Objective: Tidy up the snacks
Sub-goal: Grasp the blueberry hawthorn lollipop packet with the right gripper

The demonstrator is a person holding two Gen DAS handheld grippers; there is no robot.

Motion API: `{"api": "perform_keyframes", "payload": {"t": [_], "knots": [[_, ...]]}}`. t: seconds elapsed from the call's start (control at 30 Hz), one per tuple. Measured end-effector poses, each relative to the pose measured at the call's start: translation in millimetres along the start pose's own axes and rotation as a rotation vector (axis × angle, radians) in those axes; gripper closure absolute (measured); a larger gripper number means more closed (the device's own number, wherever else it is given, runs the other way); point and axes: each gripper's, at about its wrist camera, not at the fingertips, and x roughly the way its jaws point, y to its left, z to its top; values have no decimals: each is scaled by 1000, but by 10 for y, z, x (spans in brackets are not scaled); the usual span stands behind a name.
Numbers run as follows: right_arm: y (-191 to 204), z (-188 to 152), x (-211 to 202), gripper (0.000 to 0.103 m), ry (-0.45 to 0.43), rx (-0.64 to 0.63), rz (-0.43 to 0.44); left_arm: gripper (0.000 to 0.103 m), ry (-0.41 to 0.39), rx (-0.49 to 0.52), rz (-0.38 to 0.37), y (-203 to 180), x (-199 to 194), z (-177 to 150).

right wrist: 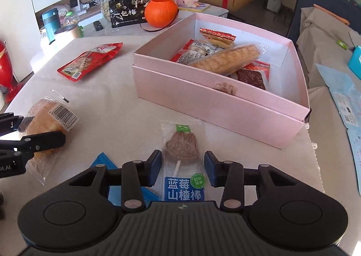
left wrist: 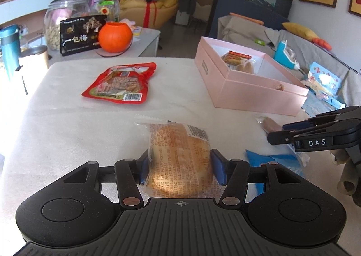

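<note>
Sunlit living-room clutter is surrounding a cream tablecloth (right wrist: 117,98) where snacks are waiting beside an open pink box (right wrist: 225,107). Left gripper (left wrist: 181,165) is pinching a wrapped bread bun (left wrist: 180,143) across its width; it looks light and squashy, so gentle pressure mid-body suits it. Right gripper (right wrist: 183,167) is straddling a blueberry hawthorn lollipop (right wrist: 182,146) with its fingers parted, neither pad touching the crinkly, slippery wrapper. The candy looks brittle, so gripping by the printed lower wrapper seems safest.

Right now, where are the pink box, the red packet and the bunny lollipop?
pink box (right wrist: 225,118), right wrist view, front wall.
red packet (left wrist: 117,84), left wrist view, middle of the pack.
bunny lollipop (right wrist: 181,146), right wrist view, bunny face.
</note>
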Motion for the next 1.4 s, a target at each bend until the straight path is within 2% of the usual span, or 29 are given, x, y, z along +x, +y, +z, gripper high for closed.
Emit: {"api": "perform_keyframes", "payload": {"t": [0.07,0.13,0.23,0.33,0.47,0.53,0.6,0.93,1.1,1.17,1.2,1.3,1.4], "knots": [[-34,-61,-14,58,-26,3,8,44,32,27,14,-18,-23,36],[-32,-123,-9,47,-65,2,-13,42,65,98,56,-88,-11,70],[-34,-191,24,39,-125,29,-28,40,111,186,111,-170,39,115],[-73,-253,27,37,-165,49,-12,38,153,245,141,-228,93,146],[-110,-260,23,37,-173,66,8,39,195,307,161,-320,130,195],[-115,-267,20,37,-176,71,13,40,196,309,131,-336,85,240],[-133,-281,15,37,-180,78,20,40,191,269,77,-307,17,306],[-177,-298,7,37,-186,97,36,37,242,259,87,-281,149,259],[-171,-299,8,37,-186,95,35,45,221,272,67,-334,61,285],[-161,-297,4,46,-187,88,18,46,210,275,37,-383,-15,288],[-141,-297,-3,62,-188,77,1,46,204,276,24,-404,-48,284],[-56,-252,-36,65,-153,8,-23,47,188,271,-6,-459,-123,262],[-123,-158,-166,69,-99,16,25,47,169,256,-25,-489,-183,246]]}}
